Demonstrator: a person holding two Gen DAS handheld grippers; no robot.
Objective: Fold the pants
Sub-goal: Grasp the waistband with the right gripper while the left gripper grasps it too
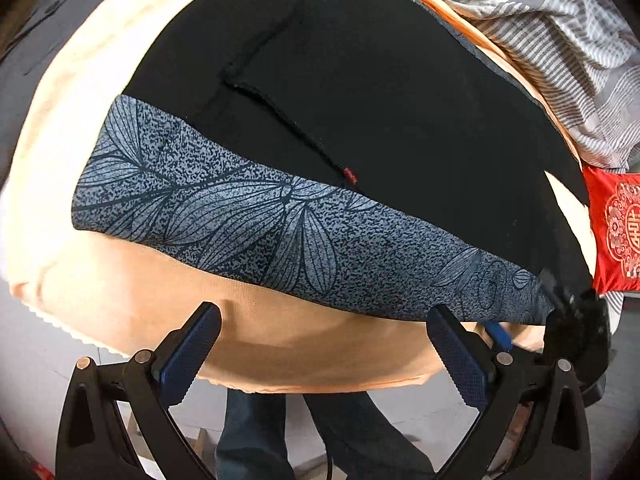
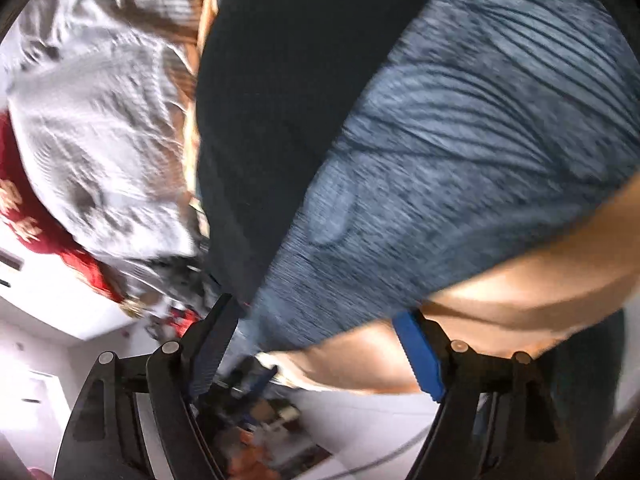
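Peach bedsheet point(image 1: 120, 280): one pants point(image 1: 360, 100).

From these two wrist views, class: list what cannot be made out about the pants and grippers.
- Left wrist view: pants far end cut off by the top edge.
- Left wrist view: right gripper blurred at the waistband end; contact unclear.
- Right wrist view: motion blur smears the waistband print.

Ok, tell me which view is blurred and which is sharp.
Left wrist view: sharp, the leaf print on the pants' waistband reads crisply, with fisheye bending at the edges. Right wrist view: motion-smeared, the waistband and striped bedding streaked; only the right gripper looks sharp.
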